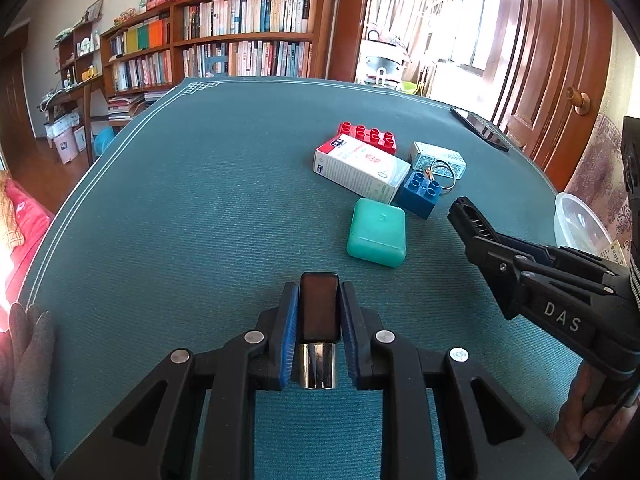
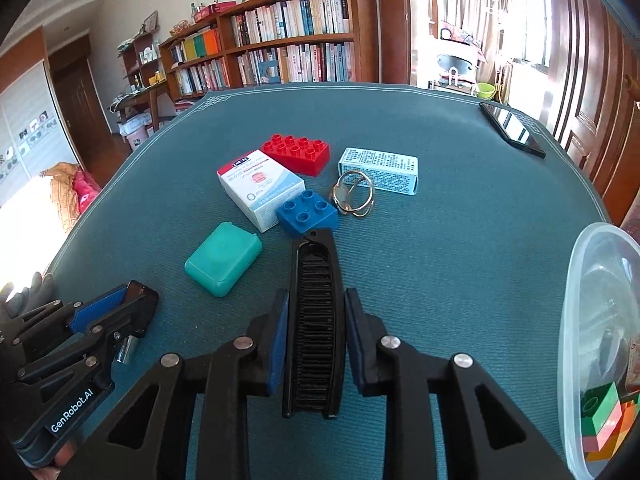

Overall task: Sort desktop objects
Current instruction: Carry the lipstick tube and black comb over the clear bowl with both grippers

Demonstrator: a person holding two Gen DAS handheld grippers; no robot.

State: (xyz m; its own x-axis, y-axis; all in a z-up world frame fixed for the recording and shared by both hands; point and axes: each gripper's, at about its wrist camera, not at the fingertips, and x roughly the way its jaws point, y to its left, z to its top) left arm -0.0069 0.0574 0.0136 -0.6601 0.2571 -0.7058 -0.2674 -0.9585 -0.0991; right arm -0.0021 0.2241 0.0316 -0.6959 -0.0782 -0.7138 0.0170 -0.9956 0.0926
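Black comb [image 2: 314,320] in right tongs [image 2: 316,344]; lighter [image 1: 319,320] in left tongs [image 1: 319,320].

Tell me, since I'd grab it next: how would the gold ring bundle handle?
The gold ring bundle looks like thin linked wire hoops, so probably light and floppy, shifting shape when lifted. It lies low on the table mat, likely hard to pinch. It touches the blue brick, so a push may nudge that.

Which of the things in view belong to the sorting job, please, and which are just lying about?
Job:
- black comb in right tongs
- black-and-chrome lighter in left tongs
- teal case
- white carton
- red brick
- blue brick
- printed box
- gold rings
- clear container

Lying about:
- phone
- bookshelf
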